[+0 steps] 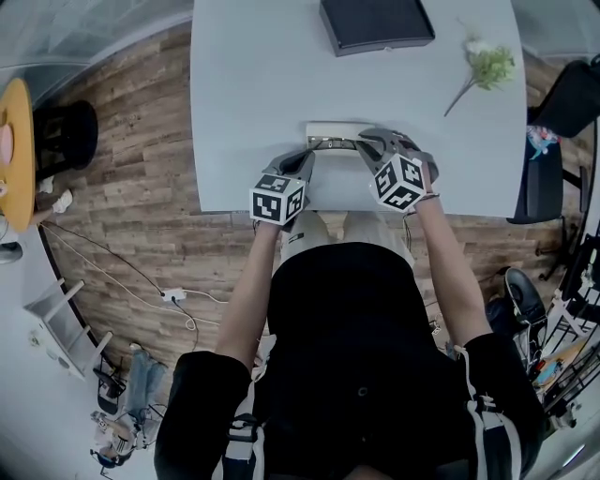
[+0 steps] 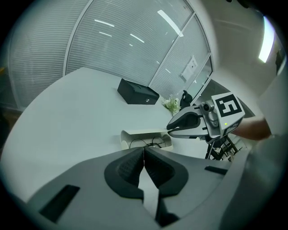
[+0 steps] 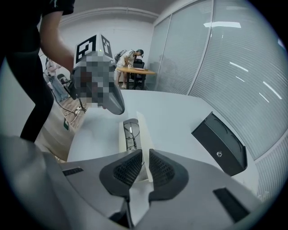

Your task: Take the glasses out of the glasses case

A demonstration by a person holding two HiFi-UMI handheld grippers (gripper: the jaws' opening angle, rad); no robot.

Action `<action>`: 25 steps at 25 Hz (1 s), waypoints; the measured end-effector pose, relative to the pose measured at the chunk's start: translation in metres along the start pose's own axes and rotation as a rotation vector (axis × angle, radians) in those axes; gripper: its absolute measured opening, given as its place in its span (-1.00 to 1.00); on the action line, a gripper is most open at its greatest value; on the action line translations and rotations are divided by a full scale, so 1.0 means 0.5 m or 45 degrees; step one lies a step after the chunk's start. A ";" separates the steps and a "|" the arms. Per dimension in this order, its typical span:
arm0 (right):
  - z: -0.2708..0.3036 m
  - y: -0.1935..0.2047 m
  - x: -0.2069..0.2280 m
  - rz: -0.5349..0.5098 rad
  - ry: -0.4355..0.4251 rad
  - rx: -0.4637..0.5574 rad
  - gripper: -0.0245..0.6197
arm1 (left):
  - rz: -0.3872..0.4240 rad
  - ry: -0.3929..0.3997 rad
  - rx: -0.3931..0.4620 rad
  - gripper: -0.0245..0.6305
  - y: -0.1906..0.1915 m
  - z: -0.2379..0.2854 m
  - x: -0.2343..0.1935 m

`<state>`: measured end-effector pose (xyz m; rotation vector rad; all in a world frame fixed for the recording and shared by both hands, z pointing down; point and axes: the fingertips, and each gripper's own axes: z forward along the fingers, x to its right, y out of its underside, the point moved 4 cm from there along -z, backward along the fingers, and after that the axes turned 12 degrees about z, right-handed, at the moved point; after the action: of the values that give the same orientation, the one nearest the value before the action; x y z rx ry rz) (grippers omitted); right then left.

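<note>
In the head view a white table [image 1: 234, 94] fills the upper middle of the frame, with wood floor [image 1: 122, 187] to its left. The glasses case [image 1: 333, 137] lies open at the table's lower edge, near the centre, with the dark glasses [image 1: 334, 144] lying in it. The left gripper [image 1: 307, 160] reaches the case's left end and the right gripper [image 1: 367, 143] its right end. A black box [image 1: 377, 23] sits at the top edge, and a flower sprig [image 1: 487, 66] lies at the upper right, well apart from the case

In the left gripper view the left gripper [image 2: 144, 155] has its pads pressed together with nothing between them. Just above them in the frame lies the open glasses case [image 2: 145, 134], with the thin frame of the glasses [image 2: 153, 143] showing inside. The right gripper [image 2: 171, 127] comes in from the right over the case's right end. The black box [image 2: 137, 92] and flower sprig [image 2: 171, 104] stand further up the frame

In the right gripper view the right gripper [image 3: 145, 164] shows only a narrow slit between its pads, and the near end of the case's upright white wall runs down into that slit, pinched there. The glasses case [image 3: 143, 134] stretches up the frame from the jaws, with the glasses [image 3: 130, 130] lying left of that wall. The left gripper [image 3: 118, 105] hangs over the far end. The black box [image 3: 220, 143] is at the right
</note>
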<state>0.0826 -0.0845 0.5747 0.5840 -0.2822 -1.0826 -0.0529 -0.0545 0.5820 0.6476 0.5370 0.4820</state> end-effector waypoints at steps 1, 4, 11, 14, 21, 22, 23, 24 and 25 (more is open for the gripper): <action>-0.001 -0.001 0.003 -0.004 0.007 0.001 -0.73 | 0.005 0.000 0.003 -0.85 -0.003 -0.002 0.003; 0.001 -0.005 0.016 -0.015 0.033 0.004 -0.75 | 0.020 0.003 0.008 -0.85 -0.011 -0.009 0.010; 0.014 -0.023 0.050 0.071 0.094 0.049 -0.76 | 0.044 0.005 0.006 -0.85 -0.013 -0.032 0.013; 0.017 -0.029 0.058 0.070 0.115 0.051 -0.76 | 0.048 0.006 0.005 -0.85 -0.011 -0.036 0.011; 0.005 -0.034 0.045 0.090 0.146 0.053 -0.76 | 0.066 0.026 0.013 -0.85 -0.013 -0.051 0.013; 0.000 -0.036 0.044 0.097 0.156 0.060 -0.76 | 0.071 0.031 0.013 -0.85 -0.015 -0.051 0.013; -0.007 -0.038 0.045 0.103 0.165 0.067 -0.76 | 0.076 0.036 0.014 -0.85 -0.018 -0.051 0.014; -0.014 -0.041 0.045 0.108 0.173 0.075 -0.76 | 0.080 0.041 0.015 -0.85 -0.021 -0.051 0.015; -0.021 -0.044 0.044 0.113 0.181 0.083 -0.76 | 0.084 0.047 0.018 -0.85 -0.024 -0.051 0.016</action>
<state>0.0815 -0.1085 0.5519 0.6974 -0.2182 -0.9440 -0.0590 -0.0472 0.5544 0.6727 0.5558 0.5530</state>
